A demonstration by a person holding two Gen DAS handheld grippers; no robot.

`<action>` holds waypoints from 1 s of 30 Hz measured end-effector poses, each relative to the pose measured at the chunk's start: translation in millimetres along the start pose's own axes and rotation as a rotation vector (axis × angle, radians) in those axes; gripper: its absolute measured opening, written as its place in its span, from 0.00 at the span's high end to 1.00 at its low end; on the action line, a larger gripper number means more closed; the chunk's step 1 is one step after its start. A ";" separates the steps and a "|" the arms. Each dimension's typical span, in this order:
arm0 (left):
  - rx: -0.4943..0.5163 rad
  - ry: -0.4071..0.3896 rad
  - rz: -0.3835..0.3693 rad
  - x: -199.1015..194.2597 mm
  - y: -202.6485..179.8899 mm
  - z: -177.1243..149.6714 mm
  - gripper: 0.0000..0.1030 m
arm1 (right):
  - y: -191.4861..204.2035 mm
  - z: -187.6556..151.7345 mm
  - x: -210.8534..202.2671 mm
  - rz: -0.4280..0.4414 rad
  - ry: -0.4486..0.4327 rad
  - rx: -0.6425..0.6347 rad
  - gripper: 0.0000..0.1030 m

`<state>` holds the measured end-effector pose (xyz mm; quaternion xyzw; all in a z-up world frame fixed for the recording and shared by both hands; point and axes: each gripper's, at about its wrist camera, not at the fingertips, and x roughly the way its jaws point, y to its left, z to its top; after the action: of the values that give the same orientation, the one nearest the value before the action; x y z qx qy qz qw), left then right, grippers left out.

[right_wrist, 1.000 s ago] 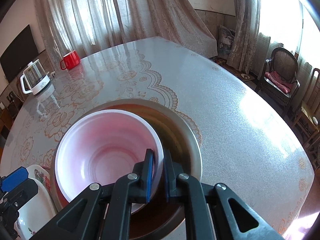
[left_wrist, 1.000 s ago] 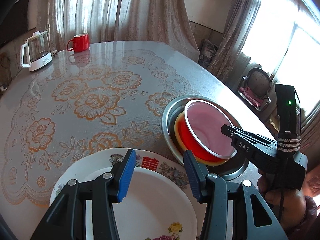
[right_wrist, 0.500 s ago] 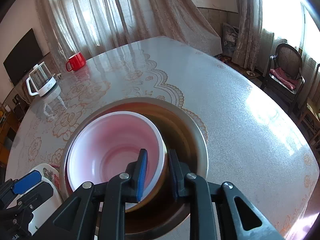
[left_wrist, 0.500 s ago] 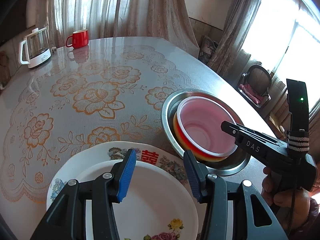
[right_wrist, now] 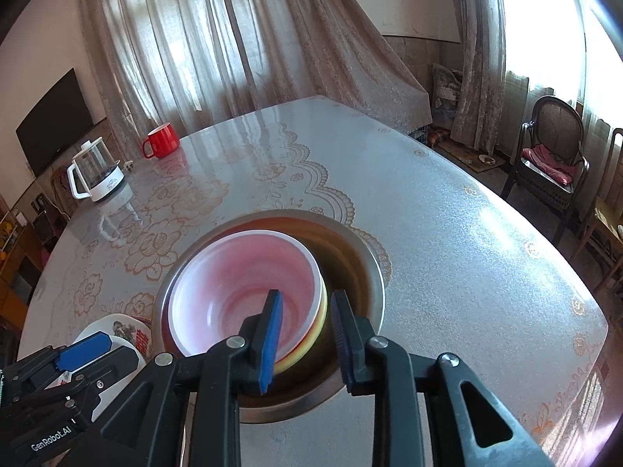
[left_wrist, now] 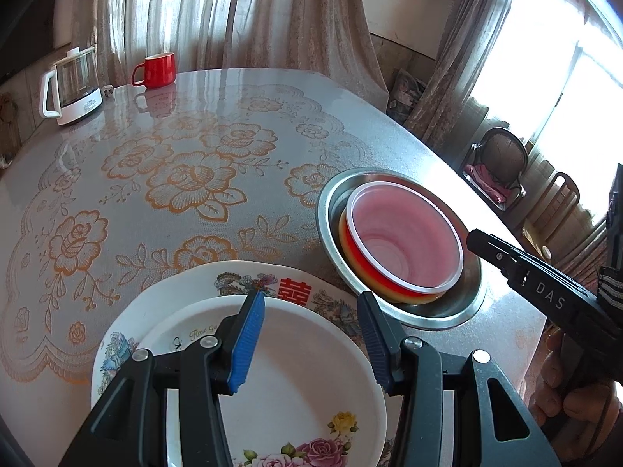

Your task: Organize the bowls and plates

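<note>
A round counter (left_wrist: 202,124) under a rose-patterned cover fills both views. In the left wrist view, the left claw (left_wrist: 307,344) sits at the bottom centre, its blue pads wide apart and holding nothing, above a white plate (left_wrist: 303,381) that lies on a larger flowered plate (left_wrist: 163,292). To the right of the plates, a steel basin (left_wrist: 459,311) holds a pink bowl (left_wrist: 405,233) nested in a red and yellow bowl (left_wrist: 366,268). The right claw (right_wrist: 307,334) shows at the bottom centre of the right wrist view, its pads apart on either side of the pink bowl's near rim, clear of it. A red mug (left_wrist: 155,70) and a glass kettle (left_wrist: 72,85) stand at the upper left. A chair (right_wrist: 549,155) stands at the right edge of the right wrist view.
</note>
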<state>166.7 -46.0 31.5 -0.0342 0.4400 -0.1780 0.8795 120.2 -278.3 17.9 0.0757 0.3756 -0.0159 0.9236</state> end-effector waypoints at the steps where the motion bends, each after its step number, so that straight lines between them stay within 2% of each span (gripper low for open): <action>1: 0.002 0.002 -0.003 -0.4 0.2 -0.7 0.51 | -1.6 -1.2 -3.1 0.002 -0.004 0.004 0.76; 9: 0.005 0.022 -0.023 -5.3 3.0 3.8 0.51 | -23.7 -18.3 -17.1 0.014 -0.007 0.063 0.76; 14: -0.027 0.079 -0.127 2.7 11.0 22.2 0.51 | -36.7 -26.5 -14.4 0.047 0.016 0.123 0.74; 16: -0.031 0.099 -0.156 6.9 13.2 30.7 0.44 | -42.7 -29.5 -11.6 0.086 0.026 0.162 0.71; 19: -0.047 0.116 -0.147 13.0 17.7 41.3 0.39 | -50.8 -33.9 -5.5 0.193 0.065 0.236 0.66; 21: -0.073 0.139 -0.147 20.1 22.3 47.3 0.37 | -55.4 -36.2 -5.1 0.222 0.064 0.258 0.65; 24: -0.093 0.169 -0.142 30.0 27.0 55.9 0.37 | -55.9 -37.7 -4.2 0.278 0.069 0.259 0.58; 26: -0.094 0.186 -0.131 35.5 28.5 62.6 0.37 | -55.1 -38.5 -1.5 0.327 0.091 0.261 0.48; 27: -0.089 0.188 -0.138 37.7 28.6 66.0 0.37 | -55.4 -38.9 -1.1 0.339 0.091 0.268 0.35; 28: -0.086 0.185 -0.140 39.5 29.0 68.9 0.37 | -56.7 -39.7 -1.4 0.348 0.086 0.277 0.28; 30: -0.073 0.172 -0.128 41.8 28.4 74.1 0.37 | -59.3 -40.1 1.2 0.367 0.093 0.296 0.27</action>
<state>255.9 -40.9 38.7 -0.0790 0.5171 -0.2200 0.8234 88.2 -330.8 -18.9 0.2779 0.3913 0.1011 0.8715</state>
